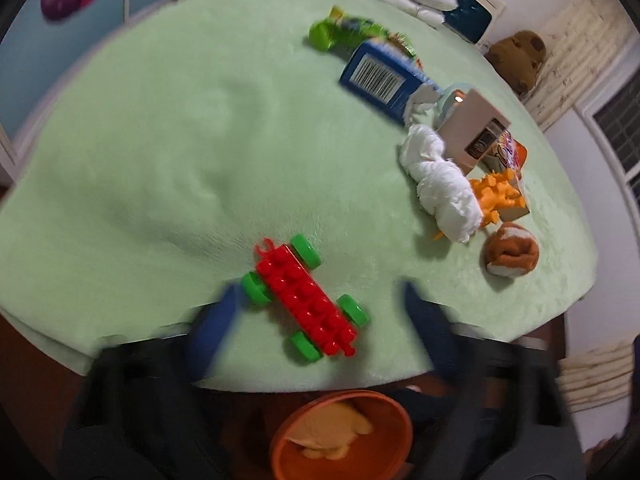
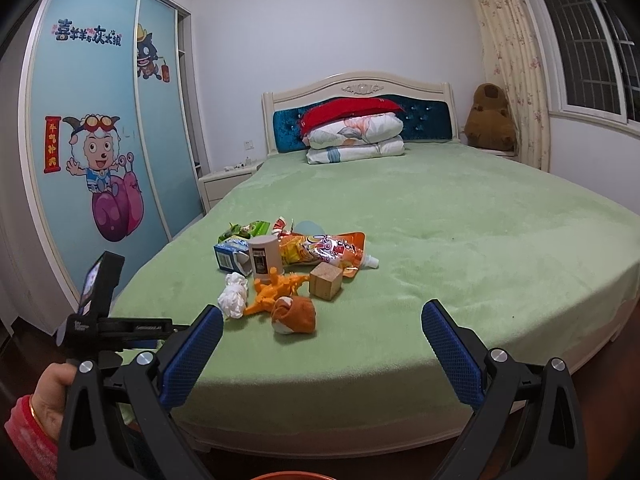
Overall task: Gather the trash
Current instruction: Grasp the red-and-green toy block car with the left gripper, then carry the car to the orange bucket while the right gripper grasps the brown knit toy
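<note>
Both jaws stand apart, clamping nothing. Only the left wrist view shows the red toy car (image 1: 306, 302) on the green bed (image 1: 160, 140), lying between the left gripper (image 1: 320, 300) fingers, and the orange bin (image 1: 342, 436) below the bed's edge. Beyond the right gripper (image 2: 320, 320), trash clusters mid-bed: white tissue (image 2: 233, 295), orange snack pouch (image 2: 320, 252), blue carton (image 2: 230, 256). The person's left hand (image 2: 54, 390) grips its handle beside the bed's near corner.
</note>
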Demonstrator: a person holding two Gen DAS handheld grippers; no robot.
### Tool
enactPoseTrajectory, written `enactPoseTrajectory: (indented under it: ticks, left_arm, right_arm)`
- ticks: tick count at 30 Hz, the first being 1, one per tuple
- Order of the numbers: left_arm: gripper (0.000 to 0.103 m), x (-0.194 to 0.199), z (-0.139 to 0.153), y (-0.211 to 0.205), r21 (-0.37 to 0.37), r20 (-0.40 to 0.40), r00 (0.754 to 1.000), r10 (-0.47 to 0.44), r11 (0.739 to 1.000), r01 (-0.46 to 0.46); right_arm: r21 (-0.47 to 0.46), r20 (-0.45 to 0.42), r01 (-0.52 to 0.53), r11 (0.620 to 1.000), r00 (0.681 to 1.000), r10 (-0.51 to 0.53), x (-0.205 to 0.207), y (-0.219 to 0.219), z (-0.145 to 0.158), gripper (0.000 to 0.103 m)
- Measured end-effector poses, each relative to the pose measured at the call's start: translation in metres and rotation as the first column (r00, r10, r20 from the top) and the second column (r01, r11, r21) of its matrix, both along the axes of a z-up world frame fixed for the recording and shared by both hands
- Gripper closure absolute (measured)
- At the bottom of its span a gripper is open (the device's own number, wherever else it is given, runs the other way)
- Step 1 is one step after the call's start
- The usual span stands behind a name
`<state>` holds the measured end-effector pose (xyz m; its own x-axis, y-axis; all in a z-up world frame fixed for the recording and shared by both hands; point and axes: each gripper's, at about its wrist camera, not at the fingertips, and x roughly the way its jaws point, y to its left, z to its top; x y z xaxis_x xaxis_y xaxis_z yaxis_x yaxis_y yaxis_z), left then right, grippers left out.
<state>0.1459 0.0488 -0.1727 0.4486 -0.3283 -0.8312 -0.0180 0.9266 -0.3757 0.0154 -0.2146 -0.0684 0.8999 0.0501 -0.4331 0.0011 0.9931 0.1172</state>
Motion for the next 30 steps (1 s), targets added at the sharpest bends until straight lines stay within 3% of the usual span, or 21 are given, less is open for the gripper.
enactPoseTrajectory:
  ticks: [2,9,14,19,27,30]
  left_arm:
    - [0.063,0.001,-0.005,0.004,-0.032,-0.004,1.0,0.03,0.999,-0.03]
    - [0.063,-0.002,-0.007,0.005,-0.06,0.005,0.999,0.033,0.998,-0.032]
    - [0.063,-0.006,-0.005,0.014,-0.123,0.012,1.0,0.024,0.992,-0.023]
    - [0.063,-0.004,0.007,0.009,-0.121,0.047,0.999,0.021,0.993,-0.015]
    - [0.063,-0.014,0.036,0.017,-0.109,0.128,0.991,0.039,0.994,-0.025]
    - [0.063,-0.02,0.049,0.024,-0.105,0.161,0.986,0.046,0.994,-0.029]
  right_arm:
    - [0.006,-0.005,0.0,1.0,1.0,0.0,0.001,-0.001,-0.002,0.005]
    - [0.014,-0.023,-0.002,1.0,1.0,0.002,0.005,0.0,-0.01,0.005]
    - [0.006,-0.031,-0.002,1.0,1.0,0.002,0.008,0.002,-0.012,0.005]
    - [-0.021,-0.06,0.005,1.0,0.998,-0.006,0.021,0.006,-0.024,0.005]
    - [-0.068,-0.18,-0.052,0.996,0.983,0.039,0.084,0.031,-0.053,0.005]
    - [-0.044,-0.229,-0.071,0.996,0.971,0.06,0.112,0.04,-0.064,0.005]
